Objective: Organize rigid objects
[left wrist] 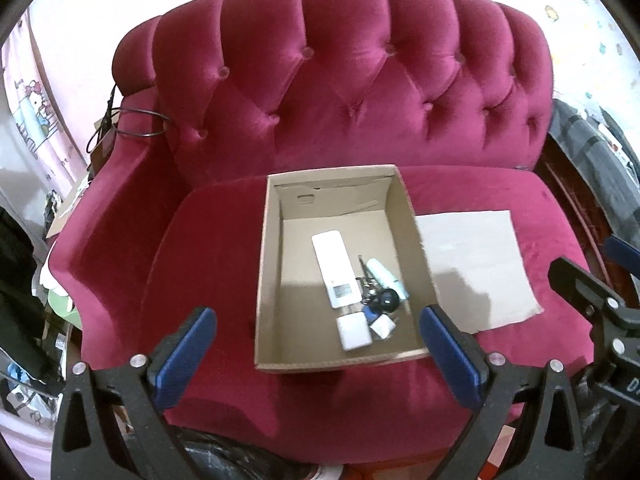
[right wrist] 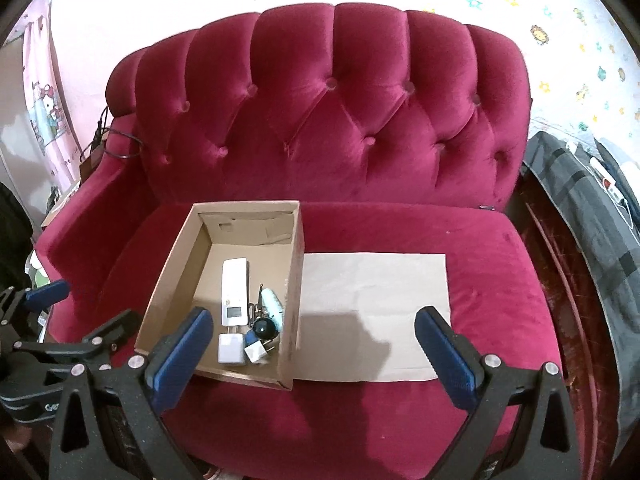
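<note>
1. A cardboard box [left wrist: 272,264] sits open on the seat of a red tufted sofa [left wrist: 344,92]; a flat sheet of cardboard [left wrist: 476,264] lies just beside it on the right, touching its side.
2. Inside the box, toward the near right corner, lies a white remote [left wrist: 334,268] with a small screen at its near end; just right of it are a pale blue tube [left wrist: 386,276], a bunch of keys [left wrist: 368,286] and a black round knob [left wrist: 388,300]; nearer the front wall are a white square charger [left wrist: 354,332] and a smaller white plug [left wrist: 382,326].
3. The left gripper [left wrist: 316,344] hovers in front of the box with its jaws wide and nothing between them; the blue pads [left wrist: 182,354] frame the box's near wall.
4. The right gripper [right wrist: 314,348] hovers over the seat with its jaws wide and empty; its left pad overlaps the box's near corner in the right wrist view, and the sheet lies between the pads.
5. Each gripper shows at the edge of the other's view; a black cable [left wrist: 136,120] rests on the sofa's left armrest; a grey striped cloth [right wrist: 584,216] hangs at the far right.
</note>
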Demonstrator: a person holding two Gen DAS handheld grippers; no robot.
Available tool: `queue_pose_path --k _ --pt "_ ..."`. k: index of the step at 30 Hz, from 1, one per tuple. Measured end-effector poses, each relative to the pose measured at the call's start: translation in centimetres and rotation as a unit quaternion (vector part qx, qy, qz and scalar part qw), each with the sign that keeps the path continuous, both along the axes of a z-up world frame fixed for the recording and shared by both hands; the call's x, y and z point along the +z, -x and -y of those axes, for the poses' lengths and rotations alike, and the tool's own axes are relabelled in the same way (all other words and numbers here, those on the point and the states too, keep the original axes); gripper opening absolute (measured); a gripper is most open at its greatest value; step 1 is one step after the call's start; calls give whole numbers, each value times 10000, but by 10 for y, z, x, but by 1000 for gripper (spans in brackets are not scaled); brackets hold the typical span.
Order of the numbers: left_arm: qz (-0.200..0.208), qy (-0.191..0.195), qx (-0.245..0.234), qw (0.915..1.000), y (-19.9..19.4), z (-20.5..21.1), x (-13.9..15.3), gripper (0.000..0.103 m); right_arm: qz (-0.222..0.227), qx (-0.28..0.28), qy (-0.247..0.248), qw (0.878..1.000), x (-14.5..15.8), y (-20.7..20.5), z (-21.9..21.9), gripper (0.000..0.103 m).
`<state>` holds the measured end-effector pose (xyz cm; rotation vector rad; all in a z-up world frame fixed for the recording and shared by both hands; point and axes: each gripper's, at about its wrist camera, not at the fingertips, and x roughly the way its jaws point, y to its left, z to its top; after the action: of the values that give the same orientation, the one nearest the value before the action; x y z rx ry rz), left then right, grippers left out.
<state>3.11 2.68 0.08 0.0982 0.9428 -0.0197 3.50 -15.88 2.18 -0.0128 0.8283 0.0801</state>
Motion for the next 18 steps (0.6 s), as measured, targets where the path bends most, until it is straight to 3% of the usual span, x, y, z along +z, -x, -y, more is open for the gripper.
queue_pose_path --k 18 --pt "34 11 -12 10000 24 15 -6 103 -87 -20 10 10000 -8 20 22 103"
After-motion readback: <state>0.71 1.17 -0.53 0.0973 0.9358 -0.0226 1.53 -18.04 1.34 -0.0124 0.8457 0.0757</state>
